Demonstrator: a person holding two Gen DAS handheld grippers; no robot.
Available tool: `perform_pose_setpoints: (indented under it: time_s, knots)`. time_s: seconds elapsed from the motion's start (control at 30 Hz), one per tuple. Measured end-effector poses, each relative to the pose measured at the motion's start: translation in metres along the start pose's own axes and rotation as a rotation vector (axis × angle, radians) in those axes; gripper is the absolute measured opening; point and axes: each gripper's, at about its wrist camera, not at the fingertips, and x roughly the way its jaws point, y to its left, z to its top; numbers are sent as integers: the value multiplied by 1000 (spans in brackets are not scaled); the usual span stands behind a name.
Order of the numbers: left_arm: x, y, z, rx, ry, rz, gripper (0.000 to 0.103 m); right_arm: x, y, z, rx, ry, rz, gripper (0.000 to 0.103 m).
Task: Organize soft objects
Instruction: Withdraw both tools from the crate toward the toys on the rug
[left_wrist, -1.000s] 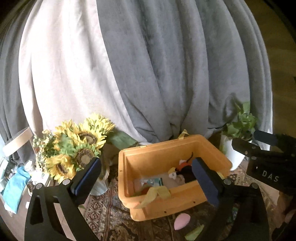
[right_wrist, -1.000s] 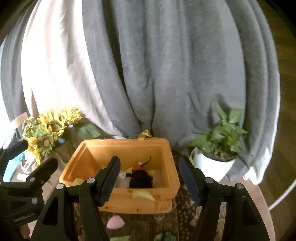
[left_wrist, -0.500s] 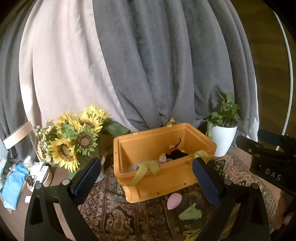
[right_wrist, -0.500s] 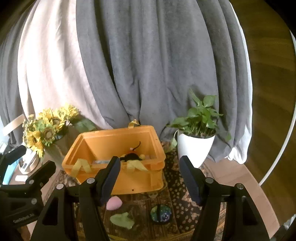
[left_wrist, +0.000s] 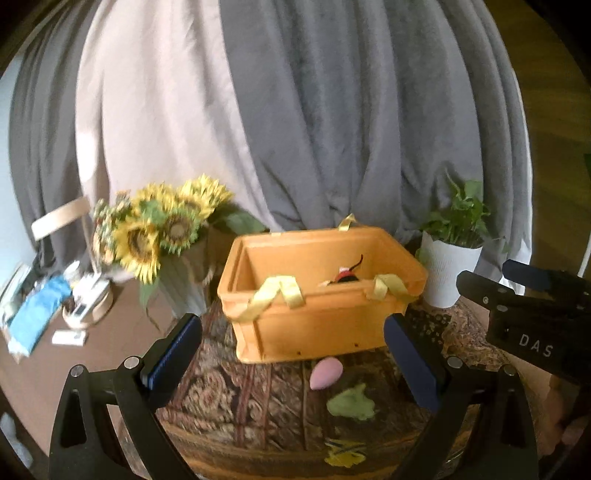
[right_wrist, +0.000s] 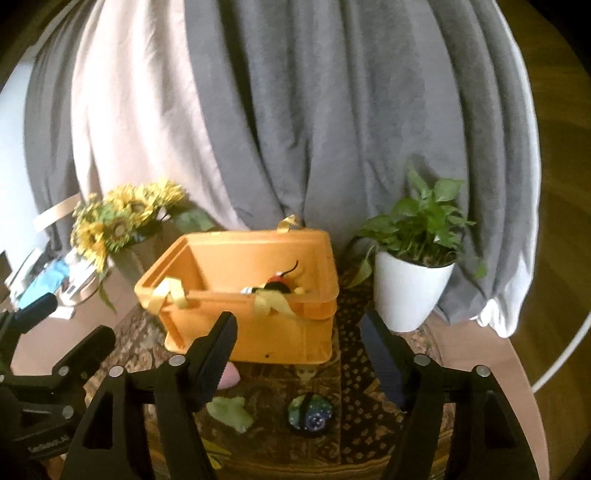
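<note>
Both claws gape empty; right gripper (right_wrist: 299, 354) has just widened, nothing between its jaws, the dark round toy (right_wrist: 309, 411) lying just below, orange bin (right_wrist: 258, 291) ahead; left gripper (left_wrist: 291, 354) hovers above the pink toy (left_wrist: 325, 373), likely picking next.

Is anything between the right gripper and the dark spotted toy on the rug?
Nothing visible. The right gripper stands open and empty, and the dark spotted toy lies on bare rug below its jaws, apart from the green toy and the orange bin.

One orange crate (right_wrist: 258, 317) stands on the table. In front of the crate lie four soft things: pink (left_wrist: 325, 373), green (left_wrist: 351, 404), yellow (left_wrist: 343, 456), dark spotted (right_wrist: 309, 411). Beside the crate stand one sunflower bunch (left_wrist: 162, 225) and one potted plant (right_wrist: 413, 269).
</note>
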Motion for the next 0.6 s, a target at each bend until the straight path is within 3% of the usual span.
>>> perform_pose_setpoints:
  time_s: [0.33,0.6]
  knots:
    - [-11,-33,-44,-49,37,104,101,19,-21,-25,-76,65,156,71]
    - [-10,-44,-72,-75,93,134,101,35,-31,-51,-95,135,218,71]
